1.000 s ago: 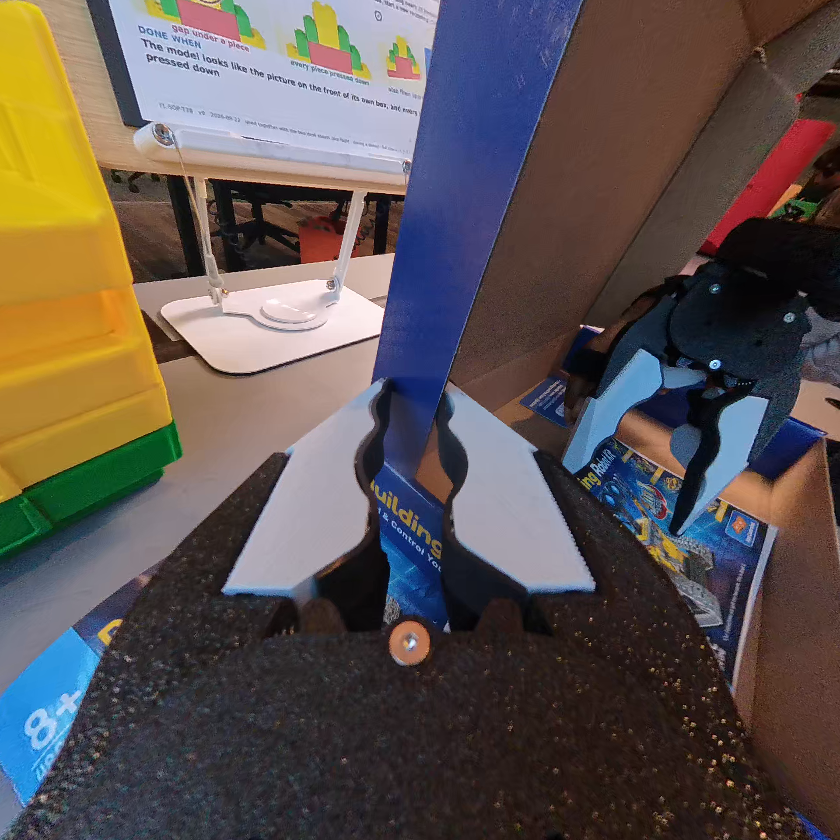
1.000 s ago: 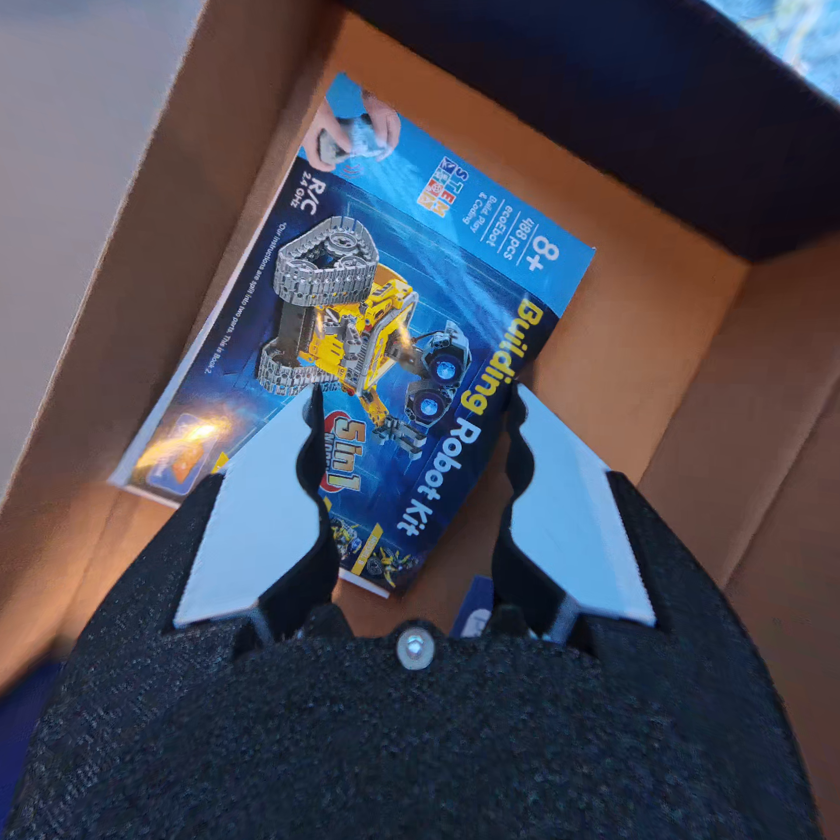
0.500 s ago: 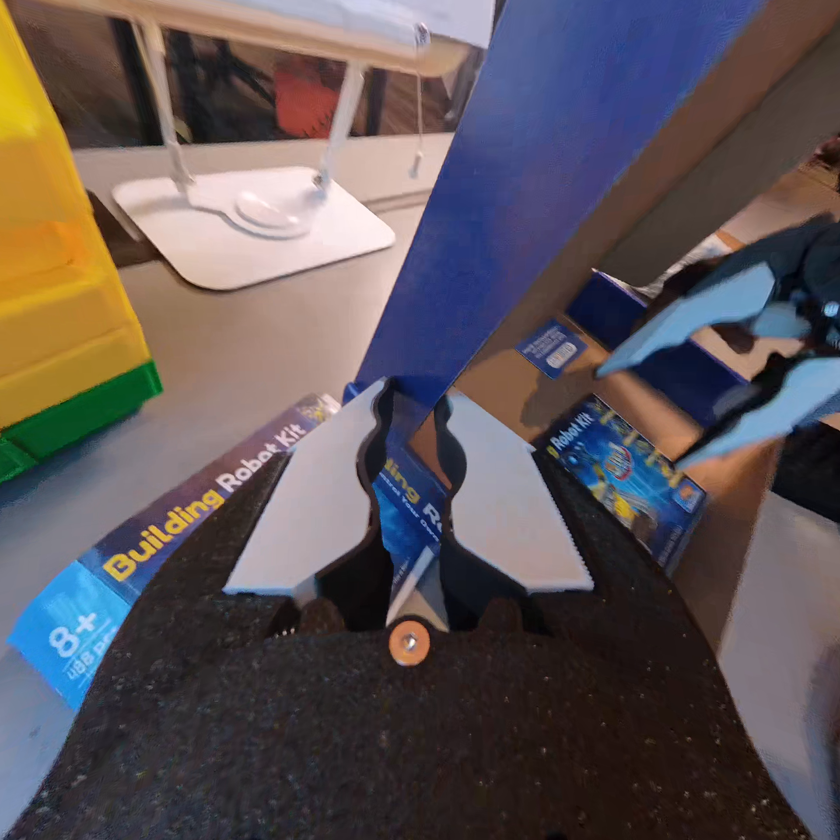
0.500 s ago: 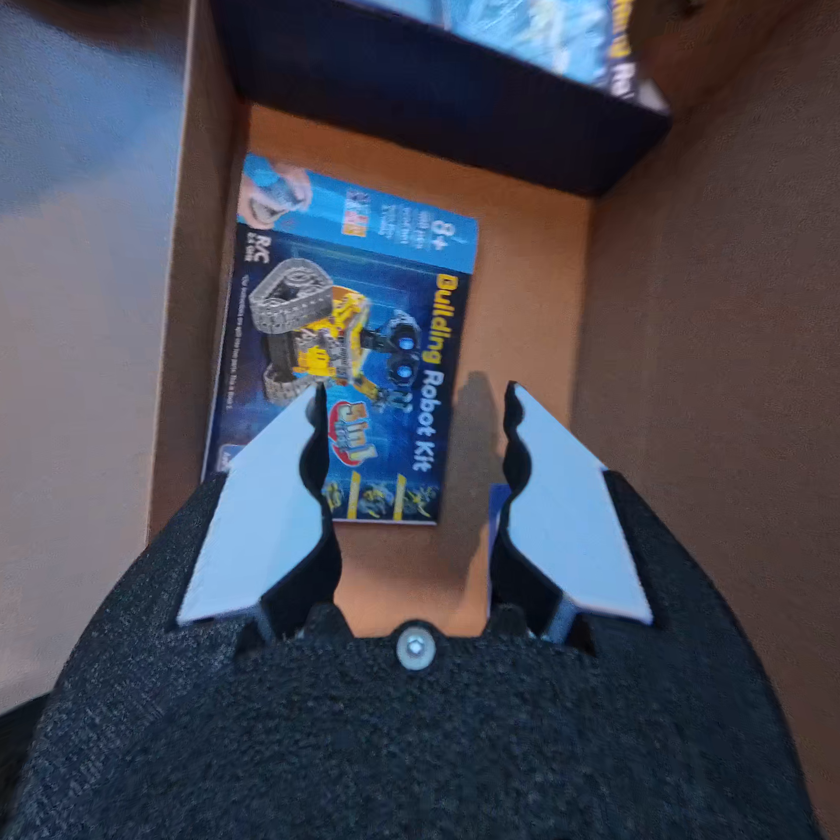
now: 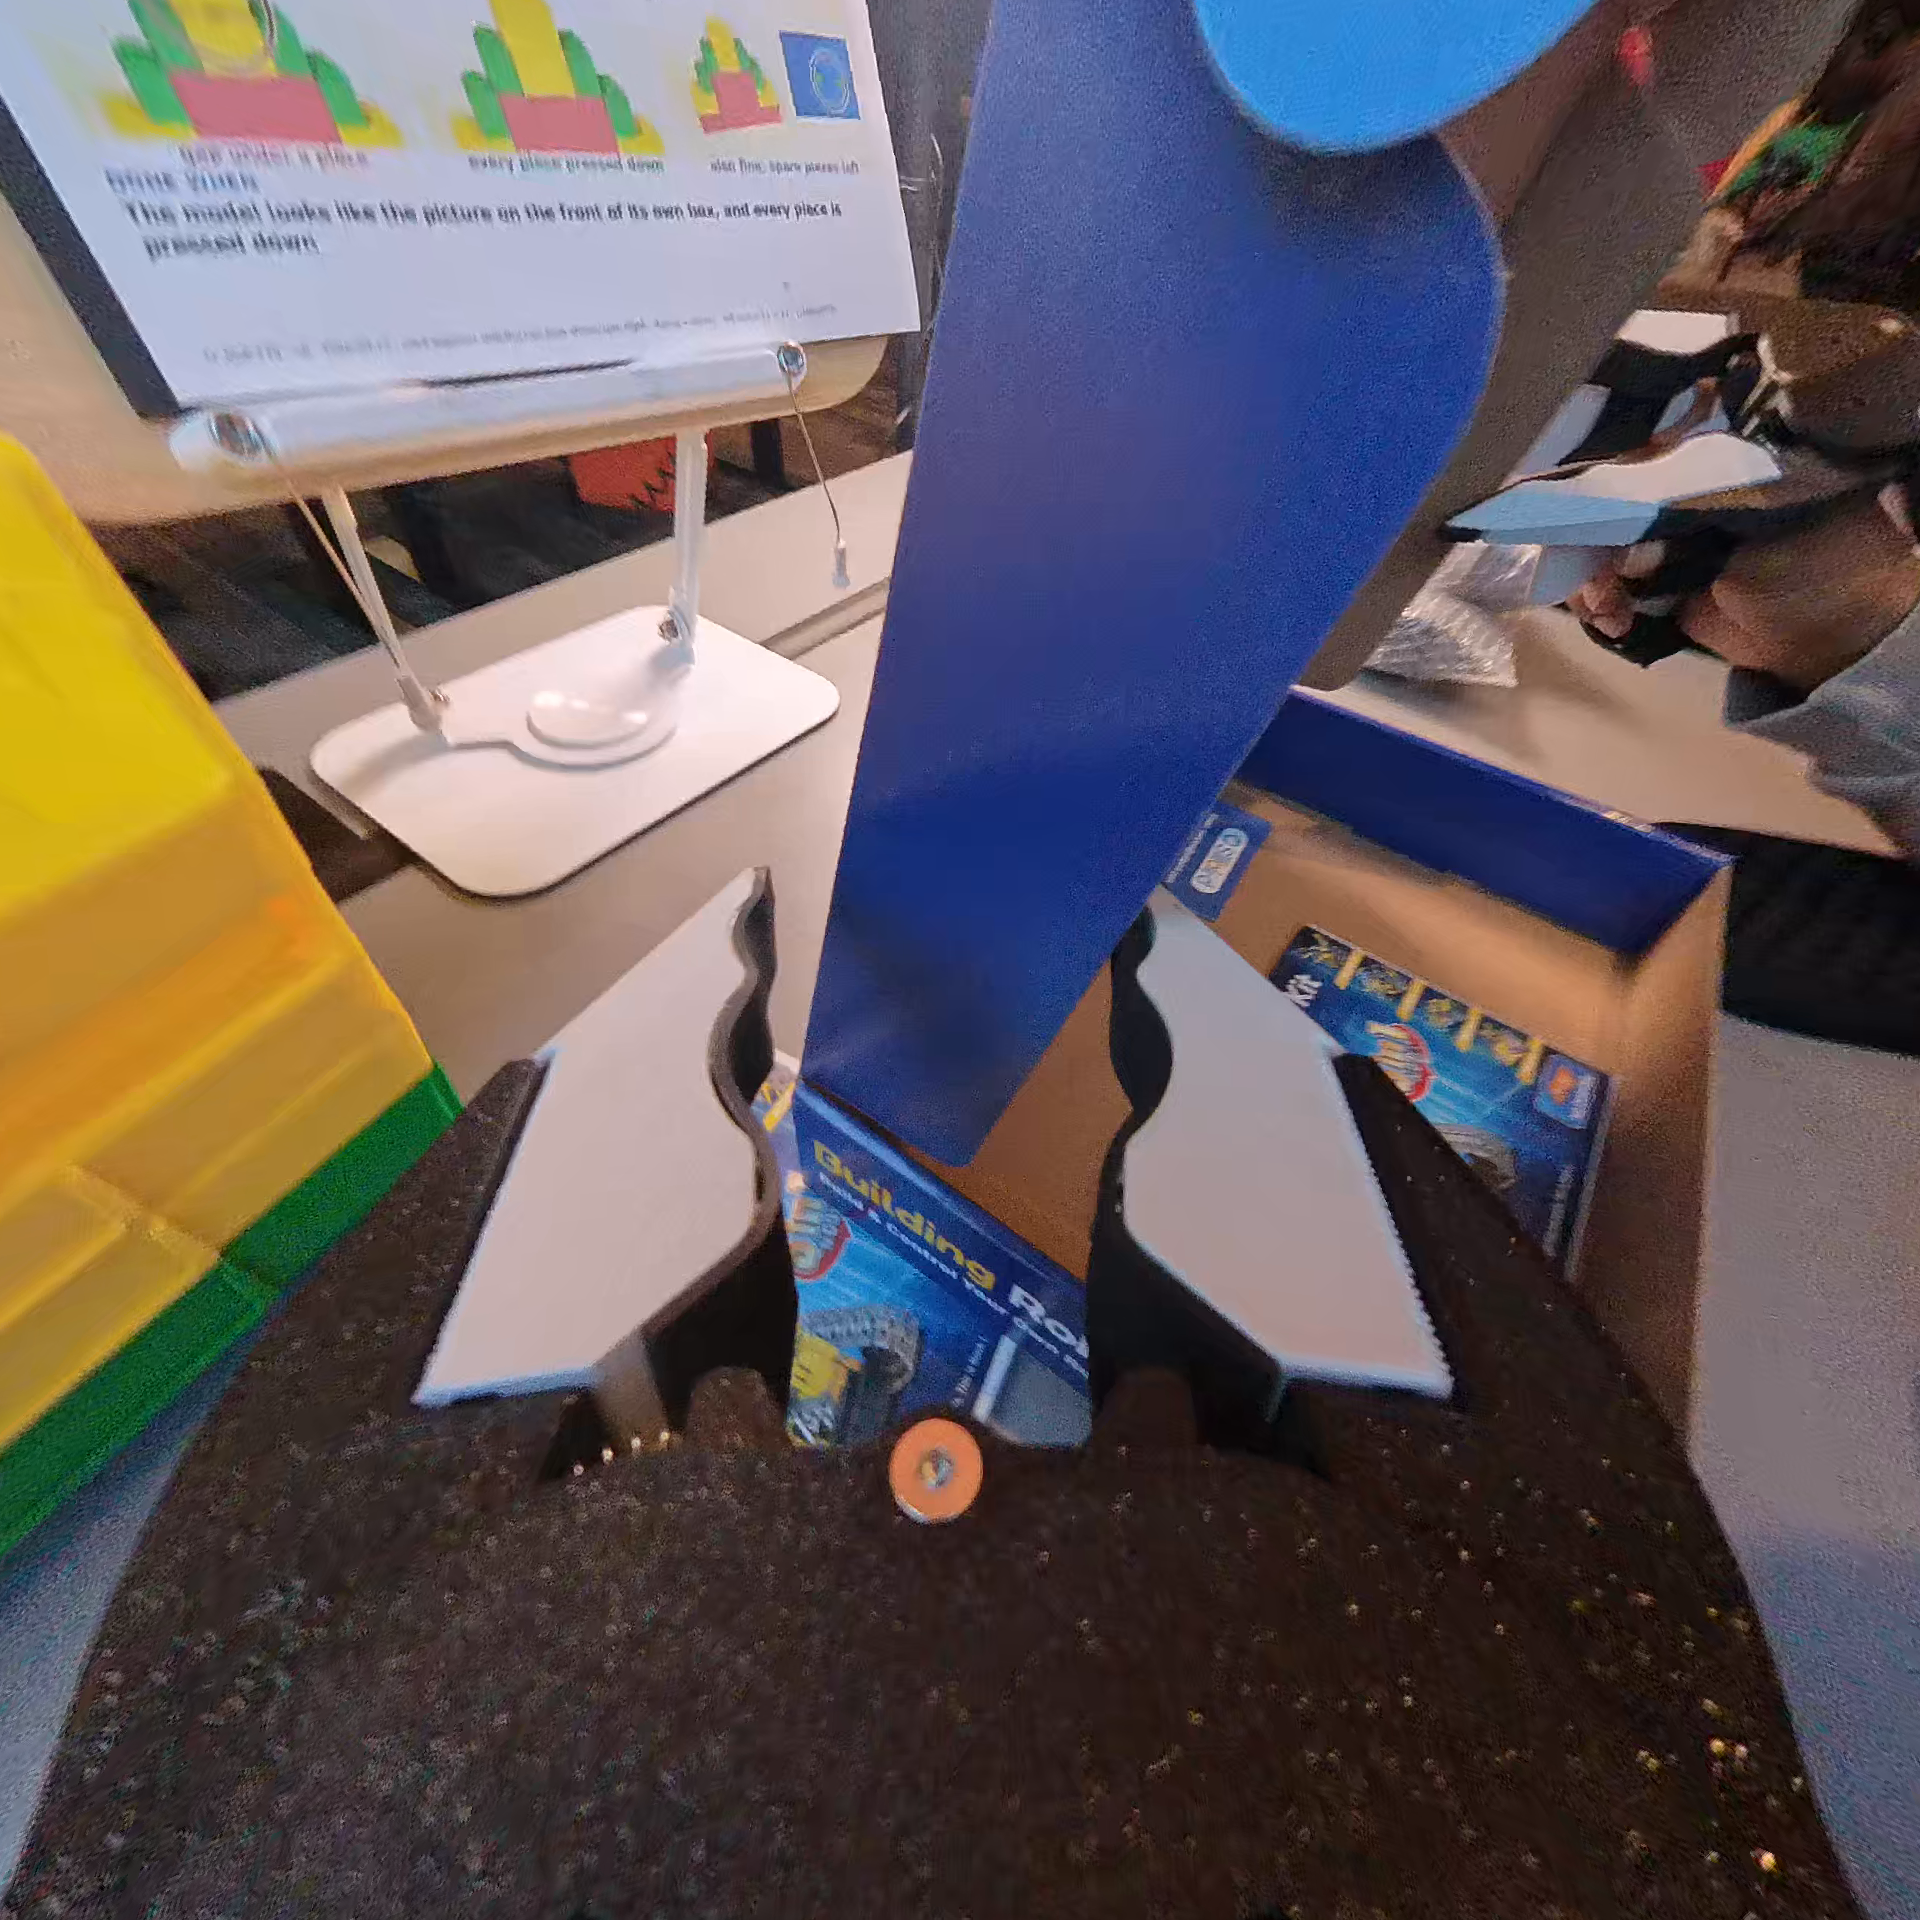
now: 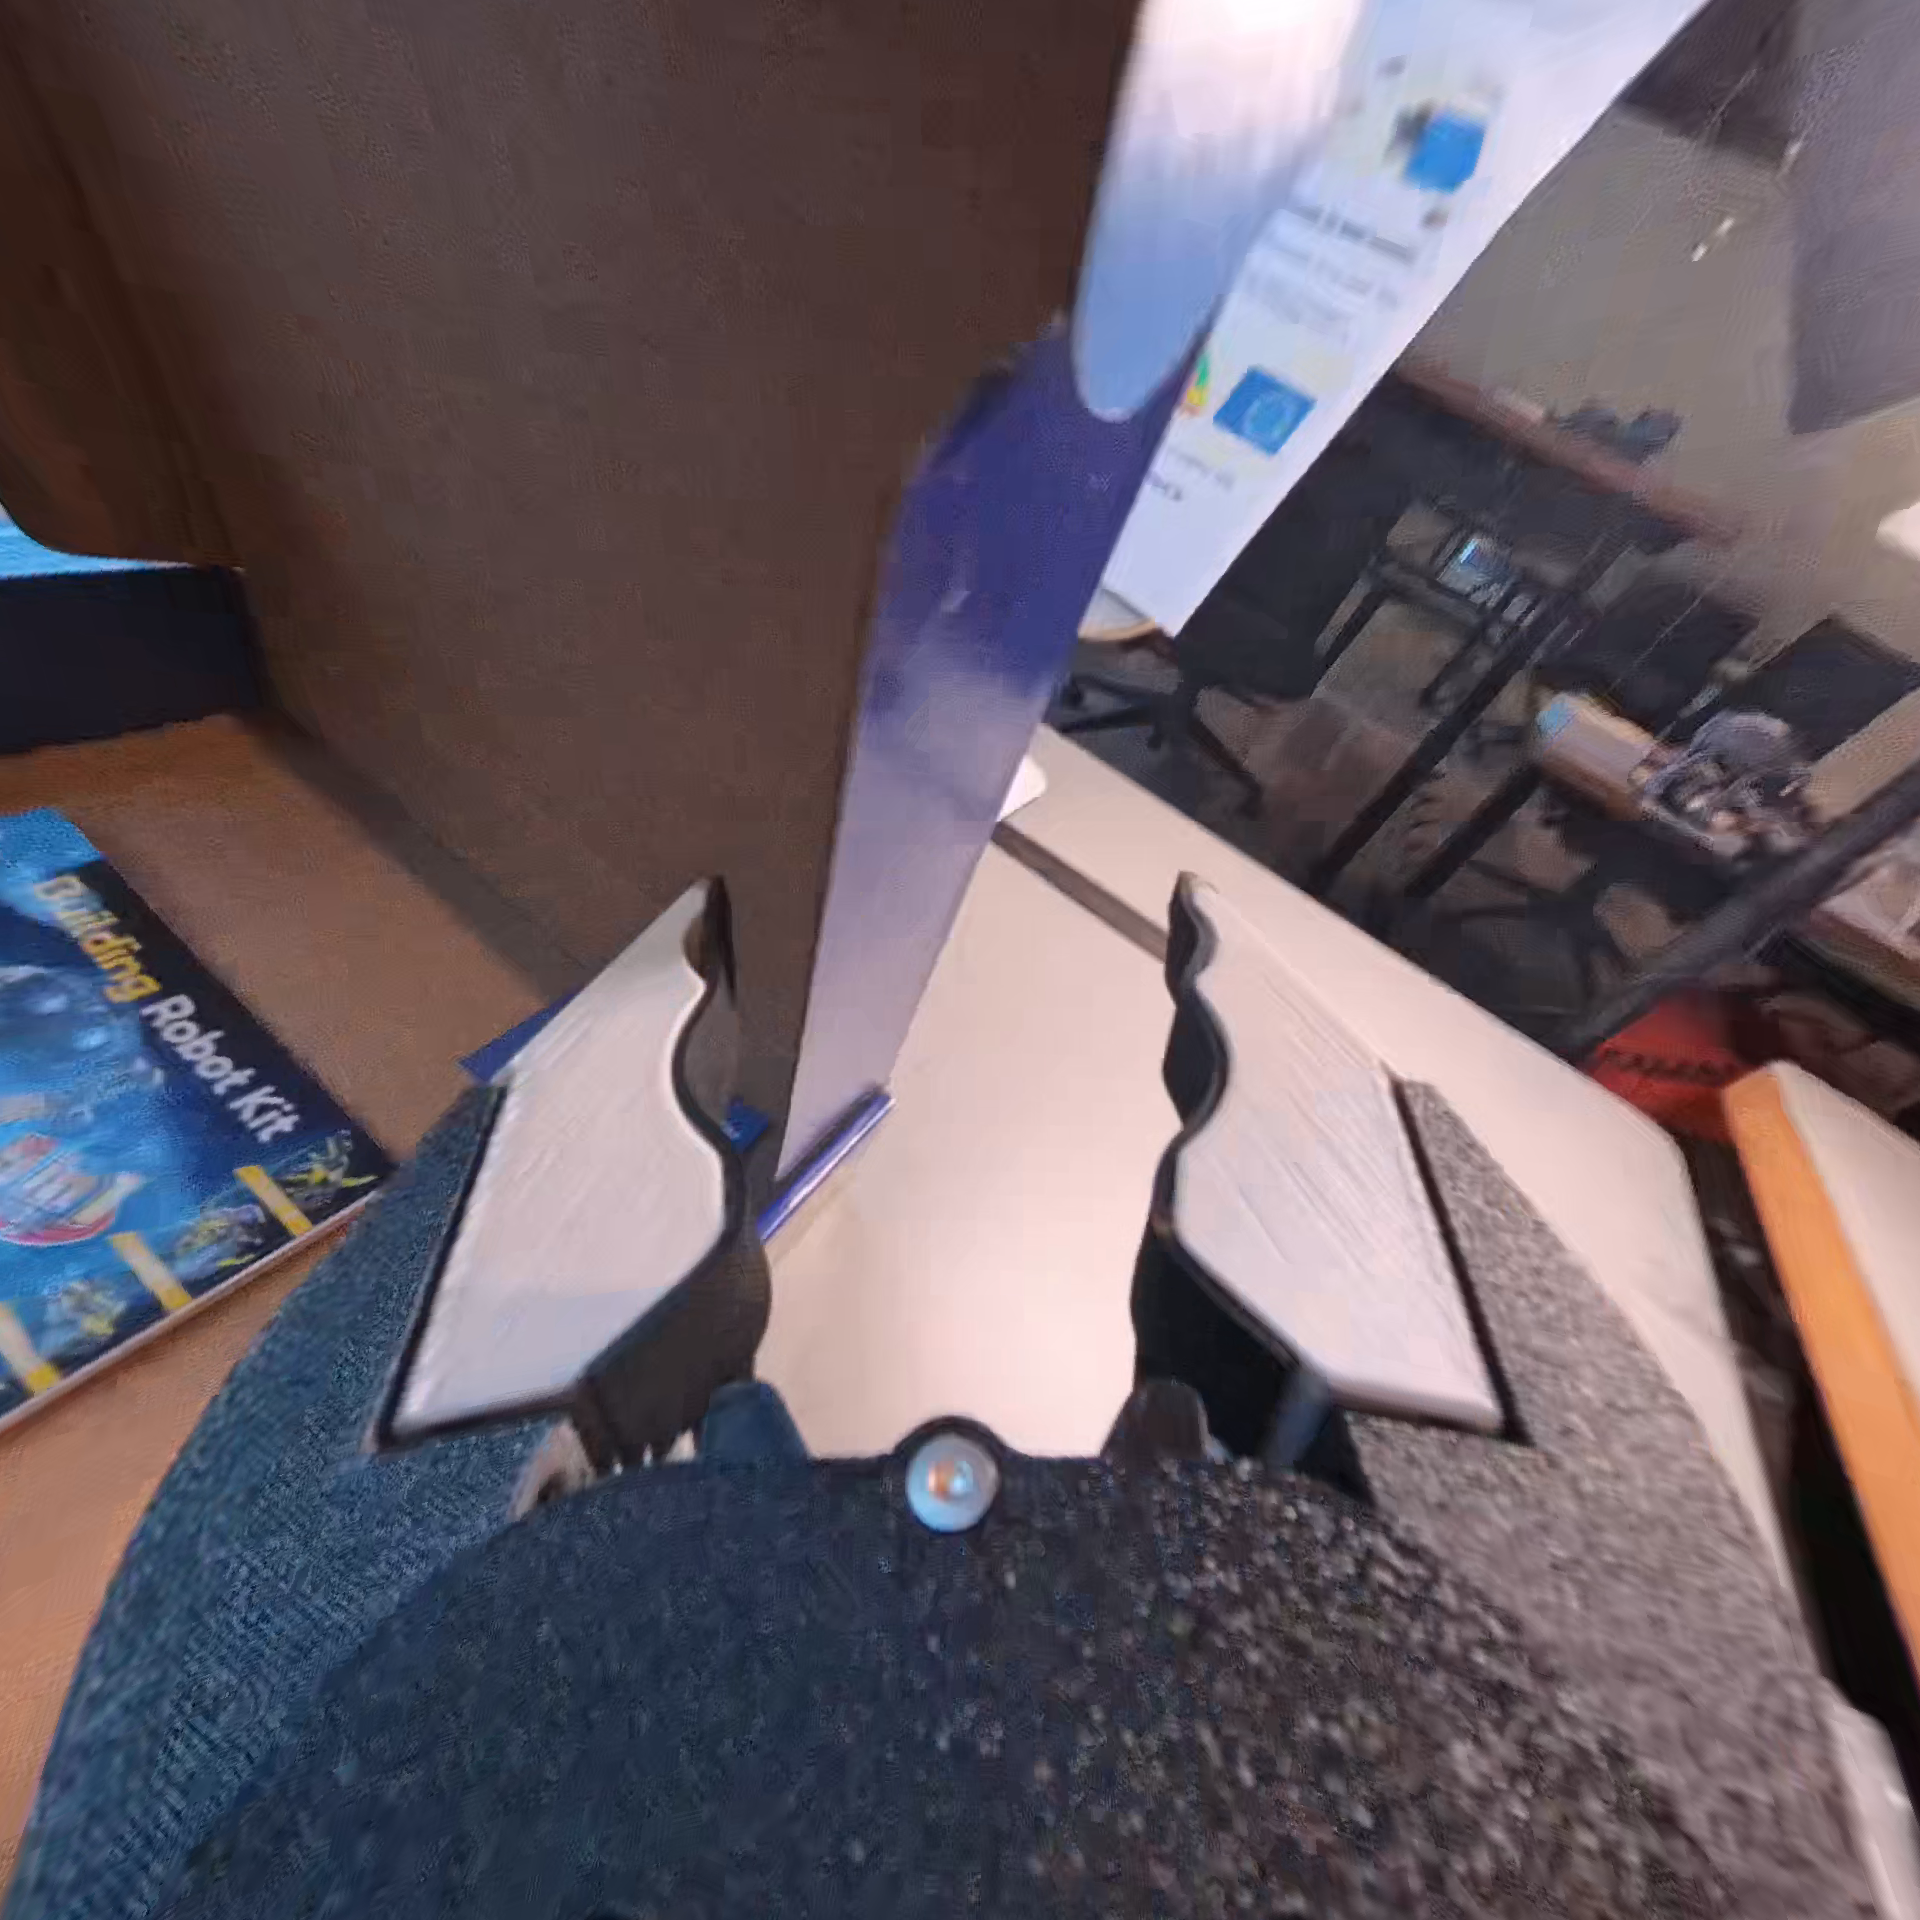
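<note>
We see a gray table (image 5: pixel 644 914) carrying an open cardboard box (image 5: pixel 1662 1122), blue on the outside and plain brown inside. Its tall lid flap (image 5: pixel 1143 582) stands nearly upright, blue face toward the left wrist camera, brown face (image 6: pixel 540 395) toward the right one. Left of the box sits a stack of yellow bins (image 5: pixel 135 935) on a green one (image 5: pixel 343 1174). Behind them a white stand (image 5: pixel 582 748) props up a printed instruction sheet (image 5: pixel 499 187) with pictures of red, green and yellow brick models and several lines of text, which we leave unquoted. On the floor of the box lies a blue booklet (image 6: pixel 135 1091) with a printed title, a picture of a tracked yellow vehicle and a row of small thumbnails; the same booklet shows at the box's far end in the left view (image 5: pixel 1455 1081). The box's outer side wall (image 5: pixel 935 1278), just under the left gripper, also carries printed lettering and artwork.

Our left gripper (image 5: pixel 945 935) points forward along the box edge, its fingers (image 5: pixel 623 1164) spread apart on either side of the flap's lower end, not pressing on it. Our right gripper (image 6: pixel 951 935) is level, aimed across the box rim toward the table beyond; its fingers (image 6: pixel 582 1174) are also spread wide, with the flap's thin edge between them, nearer the left finger, contact unclear. In the left view the right gripper (image 5: pixel 1600 509) appears at the far right, held roughly horizontal above the box's far end by a hand (image 5: pixel 1704 603) in a gray sleeve (image 5: pixel 1839 727).
</note>
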Motion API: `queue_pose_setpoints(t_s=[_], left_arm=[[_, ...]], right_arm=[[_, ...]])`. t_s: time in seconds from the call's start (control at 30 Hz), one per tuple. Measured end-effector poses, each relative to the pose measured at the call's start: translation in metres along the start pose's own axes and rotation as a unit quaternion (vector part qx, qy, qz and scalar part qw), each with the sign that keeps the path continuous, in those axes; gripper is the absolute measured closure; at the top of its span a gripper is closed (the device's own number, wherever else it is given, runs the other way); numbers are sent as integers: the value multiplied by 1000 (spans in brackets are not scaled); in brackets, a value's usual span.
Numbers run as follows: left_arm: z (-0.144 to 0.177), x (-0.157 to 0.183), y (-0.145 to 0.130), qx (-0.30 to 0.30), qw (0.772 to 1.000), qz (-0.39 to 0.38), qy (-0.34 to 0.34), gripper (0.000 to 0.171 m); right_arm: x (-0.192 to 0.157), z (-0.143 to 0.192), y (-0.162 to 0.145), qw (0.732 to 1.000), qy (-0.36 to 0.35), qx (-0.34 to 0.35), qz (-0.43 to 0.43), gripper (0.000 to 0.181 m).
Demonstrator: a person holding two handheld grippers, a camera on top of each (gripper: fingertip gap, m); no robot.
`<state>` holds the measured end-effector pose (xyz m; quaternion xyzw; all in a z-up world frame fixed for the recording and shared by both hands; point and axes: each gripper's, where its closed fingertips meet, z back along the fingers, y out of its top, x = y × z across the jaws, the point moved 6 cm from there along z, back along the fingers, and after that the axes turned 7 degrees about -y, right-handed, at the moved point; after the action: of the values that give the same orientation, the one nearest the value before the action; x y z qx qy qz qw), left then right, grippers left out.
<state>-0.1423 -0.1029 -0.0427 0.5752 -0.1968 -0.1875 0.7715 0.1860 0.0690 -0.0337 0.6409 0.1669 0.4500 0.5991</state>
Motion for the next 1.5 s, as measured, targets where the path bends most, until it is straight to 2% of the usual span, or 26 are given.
queue_pose_setpoints(t_s=[0.03,0.07,0.1,0.13,0.2,0.3,0.4,0.53,0.67,0.77,0.87,0.93,1.0,1.1,1.27,1.5], left_arm=[[-7,0,2,-6,999,-33,18,112],[-12,-3,3,-16,997,-63,49,137],[-14,-10,6,-29,992,-82,87,152],[-16,-16,9,-43,992,-76,97,157],[-19,-28,19,-63,996,13,56,160],[-25,-50,29,-103,983,146,-42,159],[-36,-76,32,-146,969,186,-72,161],[-59,-100,18,-203,959,193,-43,169],[-75,-97,-1,-242,958,152,8,167],[-82,-90,-22,-265,952,153,4,164],[-81,-90,-24,-235,955,180,-5,167],[-78,-88,-24,-229,957,179,-11,166],[-75,-82,-23,-221,962,159,-12,165],[-70,-70,-21,-198,968,153,-19,155],[-51,-53,-11,-162,980,117,-19,139],[-2,-26,14,-68,996,57,5,125]], right_arm=[[-1,-15,-10,999,15,-22,-25,108],[-3,-26,-13,998,37,-28,-41,136],[1,-35,-14,997,41,-33,-58,157],[9,-43,-14,994,51,-54,-75,165],[23,-55,-13,970,137,-124,-157,170],[43,-71,-18,924,239,-214,-207,174],[53,-92,-24,885,296,-267,-242,175],[58,-119,-39,863,295,-305,-273,173],[56,-130,-55,866,266,-289,-310,172],[55,-130,-62,863,260,-254,-350,172],[53,-130,-65,866,247,-234,-365,173],[48,-125,-63,873,260,-241,-336,168],[39,-118,-60,889,262,-243,-287,148],[27,-103,-47,915,256,-211,-230,138],[26,-74,-36,949,204,-174,-164,105],[38,-24,-12,972,153,-74,-166,103]])
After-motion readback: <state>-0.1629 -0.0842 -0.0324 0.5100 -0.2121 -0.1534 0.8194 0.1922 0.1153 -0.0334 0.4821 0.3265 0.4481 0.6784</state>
